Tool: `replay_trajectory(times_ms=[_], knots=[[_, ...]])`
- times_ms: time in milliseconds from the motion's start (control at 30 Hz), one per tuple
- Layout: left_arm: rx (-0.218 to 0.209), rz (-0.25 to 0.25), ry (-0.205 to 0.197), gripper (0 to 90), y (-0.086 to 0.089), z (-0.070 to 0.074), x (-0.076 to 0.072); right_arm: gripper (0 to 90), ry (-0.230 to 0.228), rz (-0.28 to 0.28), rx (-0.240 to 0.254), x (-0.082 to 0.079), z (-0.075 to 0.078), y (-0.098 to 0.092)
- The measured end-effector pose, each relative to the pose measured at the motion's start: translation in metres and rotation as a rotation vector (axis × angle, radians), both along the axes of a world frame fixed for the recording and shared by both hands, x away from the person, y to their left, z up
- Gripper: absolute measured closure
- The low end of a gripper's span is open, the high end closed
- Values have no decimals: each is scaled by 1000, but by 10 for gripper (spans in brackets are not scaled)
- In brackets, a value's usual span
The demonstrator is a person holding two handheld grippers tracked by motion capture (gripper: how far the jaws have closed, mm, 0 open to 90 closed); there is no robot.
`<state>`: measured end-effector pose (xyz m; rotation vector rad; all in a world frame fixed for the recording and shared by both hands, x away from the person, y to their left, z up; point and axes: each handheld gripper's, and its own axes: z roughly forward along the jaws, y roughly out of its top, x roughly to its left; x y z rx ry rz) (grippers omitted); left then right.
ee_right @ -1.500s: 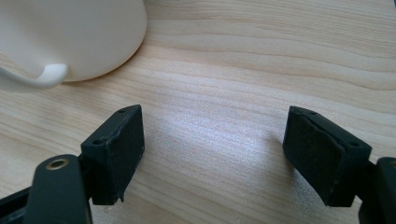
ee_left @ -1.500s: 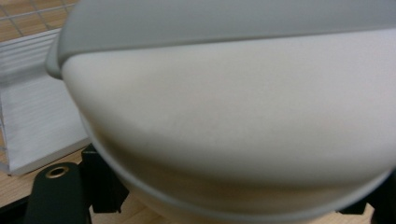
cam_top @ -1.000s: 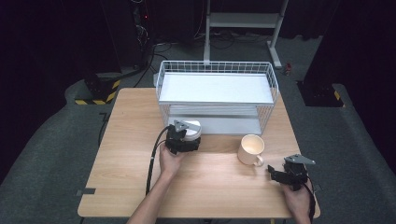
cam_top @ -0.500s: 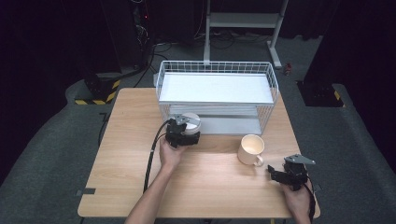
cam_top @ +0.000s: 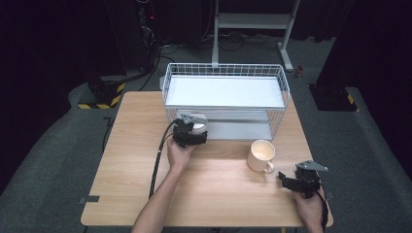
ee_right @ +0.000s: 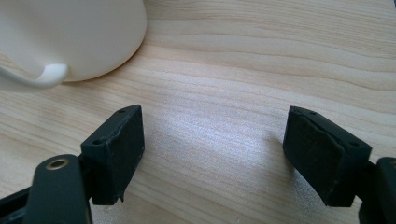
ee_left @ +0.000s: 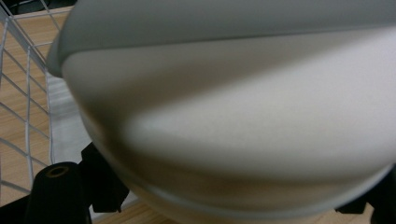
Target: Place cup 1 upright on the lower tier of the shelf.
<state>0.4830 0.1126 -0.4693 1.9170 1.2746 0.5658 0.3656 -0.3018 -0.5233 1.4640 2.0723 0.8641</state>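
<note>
Nearest, at 4 o'clock on the table, the right gripper is rested with jaws spread and nothing between them; the cream mug is stood just beyond, at its 11 o'clock. Farther, at table centre, the left gripper is seen pinching a pale bowl at the front of the wire basket, at 12 o'clock.

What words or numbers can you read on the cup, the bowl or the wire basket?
None: there is no writing to read.
The cream cup is plain.
The pale bowl held in the left gripper is plain.
The white wire basket carries no label.
The yellow and black stripes on the floor are a pattern, not words.
</note>
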Motion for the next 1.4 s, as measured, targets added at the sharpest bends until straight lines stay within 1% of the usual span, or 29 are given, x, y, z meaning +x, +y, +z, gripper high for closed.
replay_trajectory(times_ms=[100, 133, 167, 200, 233, 267, 333, 467, 500, 567, 667, 767, 833, 900, 967, 1000, 1033, 1133, 1167, 1200, 1267, 1400], knots=[[9, 8, -6, 193, 0, 0, 3, 209, 0, 0, 0, 0, 0, 0], [-9, 9, 2, 193, -1, -1, 4, 209, 0, 0, 0, 0, 0, 0], [6, 7, -3, 193, 0, -1, 5, 208, 0, 0, 0, 0, 0, 0], [-13, 12, 3, 193, -1, -1, 6, 209, 0, 0, 0, 0, 0, 0], [3, 9, 2, 193, 0, -1, 7, 209, 0, 0, 0, 0, 0, 0], [5, 13, 1, 193, 0, -2, 7, 209, 0, 0, 0, 0, 0, 0], [-4, 17, 8, 193, 0, -3, 8, 209, 0, 0, 0, 0, 0, 0], [-5, 16, 5, 193, 0, -3, 9, 209, 0, 0, 0, 0, 0, 0], [23, 20, -6, 193, 0, -3, 10, 209, 0, 0, 0, 0, 0, 0], [4, 20, -4, 193, 0, -4, 11, 209, 0, 0, 0, 0, 0, 0], [5, 22, -9, 193, 0, -4, 13, 209, 0, 0, 0, 0, 0, 0], [17, 20, -16, 193, 0, -5, 13, 209, 0, 0, 0, 0, 0, 0], [5, 24, -16, 193, -1, -5, 13, 209, 0, 0, 0, 0, 0, 0], [7, 24, -21, 192, -1, -6, 14, 209, 0, 0, 0, 0, 0, 0], [-9, 32, -21, 192, -1, -7, 14, 209, 0, 0, 0, 0, 0, 0], [-10, 34, -23, 192, -1, -7, 15, 209, 0, 0, 0, 0, 0, 0], [6, 33, -30, 192, 0, -7, 15, 209, 0, 0, 0, 0, 0, 0], [8, 35, -33, 192, 1, -7, 16, 209, 0, 0, 0, 0, 0, 0], [-4, 37, -32, 192, 1, -8, 16, 209, 0, 0, 0, 0, 0, 0], [5, 41, -34, 192, 1, -8, 17, 209, 0, 0, 0, 0, 0, 0], [1, 46, -41, 192, 0, -9, 17, 209, 0, 0, 0, 0, 0, 0], [15, 39, -45, 191, 0, -9, 17, 209, 0, 0, 0, 0, 0, 0]])
